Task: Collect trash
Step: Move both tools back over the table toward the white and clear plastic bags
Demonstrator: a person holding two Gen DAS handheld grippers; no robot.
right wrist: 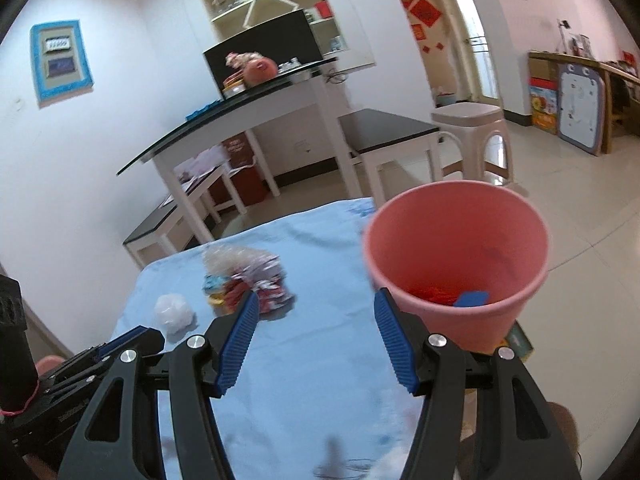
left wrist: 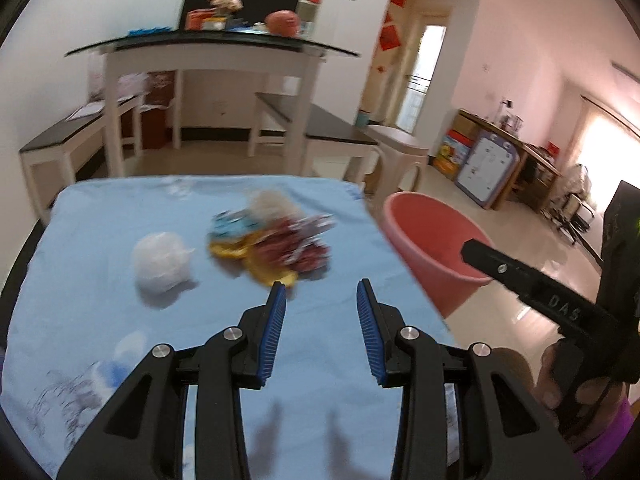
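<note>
Both the left gripper [left wrist: 321,294] and the right gripper [right wrist: 314,308] hover with jaws apart and empty over the blue tablecloth [left wrist: 100,216], where crumpled wrappers [left wrist: 276,240] and a white wad [left wrist: 162,262] lie left of the pink bin [right wrist: 456,248].

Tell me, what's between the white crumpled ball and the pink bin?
The heap of colourful wrappers lies between the white ball and the pink bin, on the blue cloth. The left wrist view shows it best.
</note>
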